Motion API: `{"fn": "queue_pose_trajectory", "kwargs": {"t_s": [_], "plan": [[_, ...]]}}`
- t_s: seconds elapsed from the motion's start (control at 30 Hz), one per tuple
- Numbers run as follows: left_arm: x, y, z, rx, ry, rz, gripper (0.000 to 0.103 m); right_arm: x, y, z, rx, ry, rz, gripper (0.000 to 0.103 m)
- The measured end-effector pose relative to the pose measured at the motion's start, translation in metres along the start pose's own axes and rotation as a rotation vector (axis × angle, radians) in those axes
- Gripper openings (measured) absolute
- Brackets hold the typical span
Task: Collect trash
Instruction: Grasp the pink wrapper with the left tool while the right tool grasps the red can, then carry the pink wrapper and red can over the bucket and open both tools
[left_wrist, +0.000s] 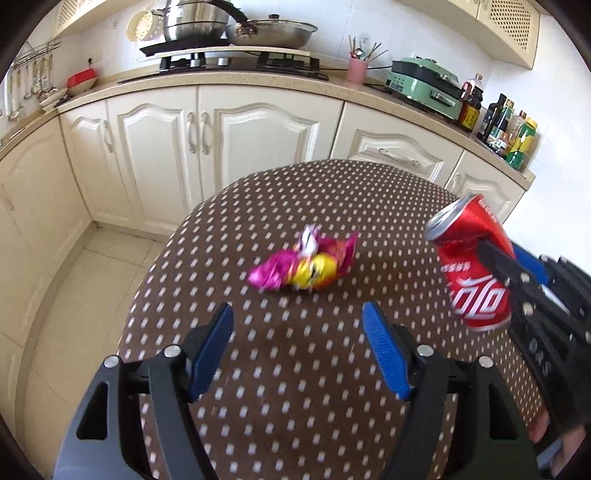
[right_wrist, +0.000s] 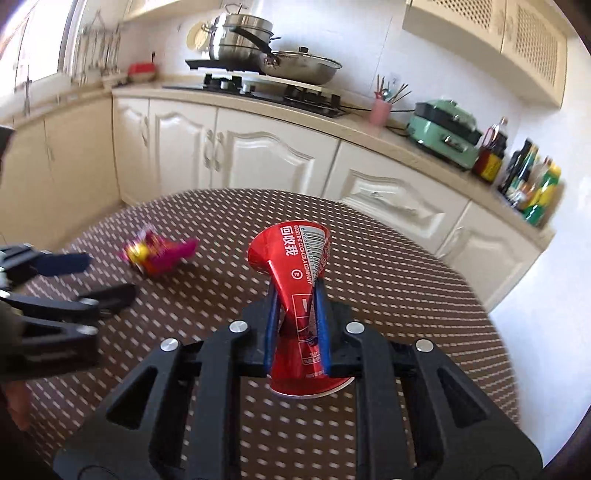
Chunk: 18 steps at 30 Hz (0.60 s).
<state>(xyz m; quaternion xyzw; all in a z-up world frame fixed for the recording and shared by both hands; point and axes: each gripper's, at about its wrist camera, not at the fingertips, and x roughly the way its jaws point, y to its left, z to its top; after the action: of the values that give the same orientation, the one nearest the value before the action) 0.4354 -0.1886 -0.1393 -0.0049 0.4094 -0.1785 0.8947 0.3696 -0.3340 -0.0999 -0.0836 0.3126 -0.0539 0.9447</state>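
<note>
A crumpled pink and yellow snack wrapper (left_wrist: 304, 264) lies on the round table with a brown dotted cloth (left_wrist: 295, 369). My left gripper (left_wrist: 297, 317) is open and empty, just short of the wrapper, with its blue pads either side of it. My right gripper (right_wrist: 295, 291) is shut on a crushed red cola can (right_wrist: 299, 273) and holds it above the table. The can (left_wrist: 471, 266) and the right gripper (left_wrist: 517, 266) also show at the right of the left wrist view. The wrapper (right_wrist: 157, 254) and the left gripper (right_wrist: 96, 277) show at the left of the right wrist view.
Cream kitchen cabinets (left_wrist: 207, 147) run behind the table under a counter with a gas hob and pots (left_wrist: 236, 29), a pink utensil cup (left_wrist: 357, 70), a green appliance (left_wrist: 424, 86) and several bottles (left_wrist: 509, 133). Tiled floor (left_wrist: 74, 295) lies left of the table.
</note>
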Motion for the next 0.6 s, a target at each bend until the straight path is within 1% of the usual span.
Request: {"fn": "queue_pose_trajectory", "kwargs": {"t_s": [0.1,0.17,0.23,0.3,0.33,0.37,0.4,0.5,0.6], "plan": [[0.011,-0.008,0.016,0.030,-0.013,0.028,0.072,0.004,0.005,0.003,0.013,-0.003,0.017,0.018],[0.017,-0.013,0.021,0.048,-0.018,0.033,0.072,0.003,0.006,0.003,0.022,-0.011,0.020,0.018],[0.027,-0.020,0.027,0.079,-0.005,0.040,0.072,0.004,0.003,0.004,0.036,-0.018,0.032,0.018],[0.037,-0.022,0.029,0.098,0.009,0.068,0.071,0.002,0.005,0.003,0.039,-0.021,0.035,0.018],[0.039,-0.022,0.030,0.099,0.008,0.073,0.066,0.002,0.005,0.003,0.042,-0.023,0.037,0.018],[0.039,-0.022,0.031,0.097,0.005,0.069,0.056,0.002,0.005,0.002,0.043,-0.023,0.038,0.018],[0.040,-0.021,0.031,0.097,0.010,0.059,0.052,0.001,0.006,0.002,0.042,-0.024,0.037,0.018],[0.033,-0.019,0.029,0.110,0.002,0.048,0.049,-0.001,0.008,0.001,0.040,-0.024,0.039,0.018],[0.013,-0.014,0.023,0.112,-0.035,0.042,0.049,-0.007,0.011,0.002,0.049,-0.024,0.070,0.018]]}}
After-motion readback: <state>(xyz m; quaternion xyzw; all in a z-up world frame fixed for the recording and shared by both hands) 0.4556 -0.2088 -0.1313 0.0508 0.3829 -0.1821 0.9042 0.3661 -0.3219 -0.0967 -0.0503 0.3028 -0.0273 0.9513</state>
